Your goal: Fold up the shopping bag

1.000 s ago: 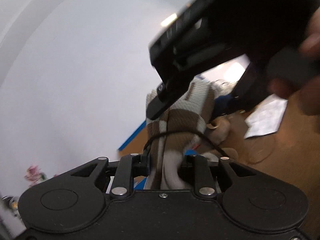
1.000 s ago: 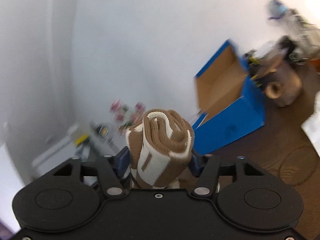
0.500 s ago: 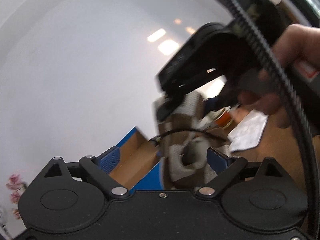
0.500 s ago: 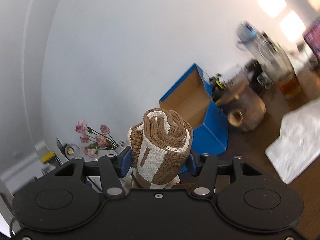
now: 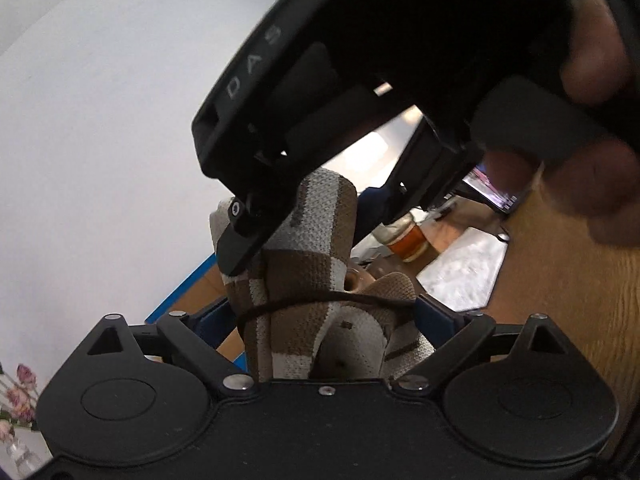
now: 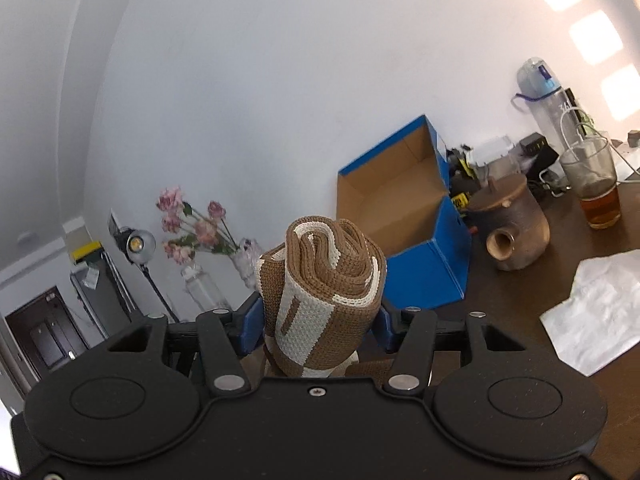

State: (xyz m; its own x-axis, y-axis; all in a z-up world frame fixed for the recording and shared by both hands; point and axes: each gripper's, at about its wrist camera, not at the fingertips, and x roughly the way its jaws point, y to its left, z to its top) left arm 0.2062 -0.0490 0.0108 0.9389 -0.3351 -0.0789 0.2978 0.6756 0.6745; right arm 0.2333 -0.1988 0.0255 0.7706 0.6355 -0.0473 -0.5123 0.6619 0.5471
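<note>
- Above the wooden table (image 6: 516,304), we are holding the shopping bag (image 6: 320,280) in the air, rolled into a tight brown-and-cream bundle.
- We are clamping the right gripper (image 6: 318,322) on the middle of the roll, both blue pads pressing into the knit, and the spiral end is pointing away from its camera.
- We are bringing the left gripper (image 5: 326,316) up to the other end of the roll. Its jaws have just been closing, with the bag's end between them, but they are standing apart on either side of the cloth and not pinching it.
- A thin black band (image 5: 304,298) is stretching across the roll just in front of the left jaws. We are judging that the step in hand is slipping this band around the bundle to keep it shut.
- To do it well, we are advising a firm, steady right grip, so the coils are not loosening while the band is travelling.
- We are also watching the loose flap (image 5: 394,288) beside the roll: it should be going under the band, not sticking out.
- We are recommending sliding the band towards the middle of the roll, since near the end it is likely to be rolling off.
</note>
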